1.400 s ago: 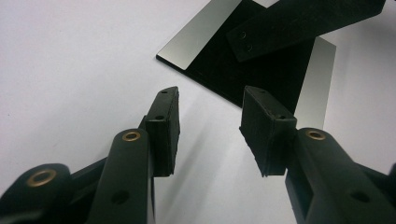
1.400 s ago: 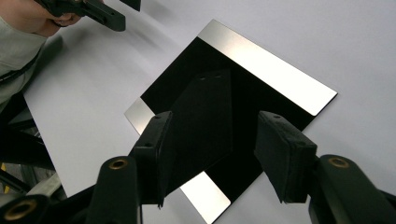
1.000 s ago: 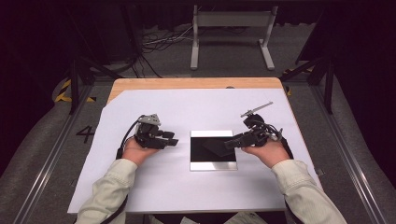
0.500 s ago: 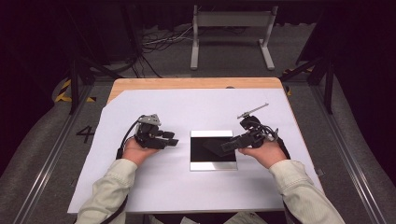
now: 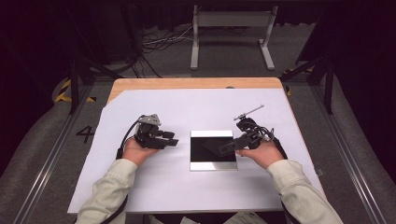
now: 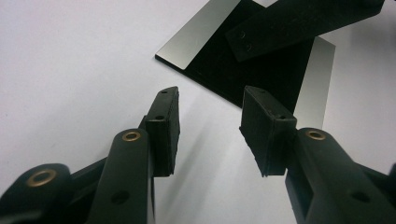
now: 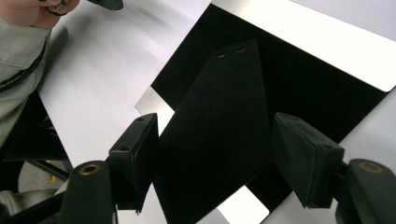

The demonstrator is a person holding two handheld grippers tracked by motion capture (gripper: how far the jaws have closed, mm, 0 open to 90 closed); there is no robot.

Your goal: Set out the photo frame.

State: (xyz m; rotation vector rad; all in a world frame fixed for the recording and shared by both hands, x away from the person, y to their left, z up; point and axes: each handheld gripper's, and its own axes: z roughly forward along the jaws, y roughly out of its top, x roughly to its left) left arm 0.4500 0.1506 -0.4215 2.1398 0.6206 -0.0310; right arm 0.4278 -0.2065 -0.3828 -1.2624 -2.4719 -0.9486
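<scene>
The tabletop [image 5: 196, 84] is pale wood, and a white sheet [image 5: 187, 186] covers nearly all of it — only a strip along the far edge stays bare. The sheet's far-left corner is cut at a slant. Grey carpet [image 5: 32, 140] covers the floor around it, with a dark "4" [image 5: 85, 134] marked at the left and yellow-black hazard tape [image 5: 63, 91] farther back. Metal rails [image 5: 44, 163] run along both sides of the tabletop. Beyond the far edge stands a light grey frame [image 5: 231, 28] on two feet, with cables [image 5: 161, 42] loose on the floor to its left. The back and upper corners lie in darkness — light falls mainly on the tabletop.
</scene>
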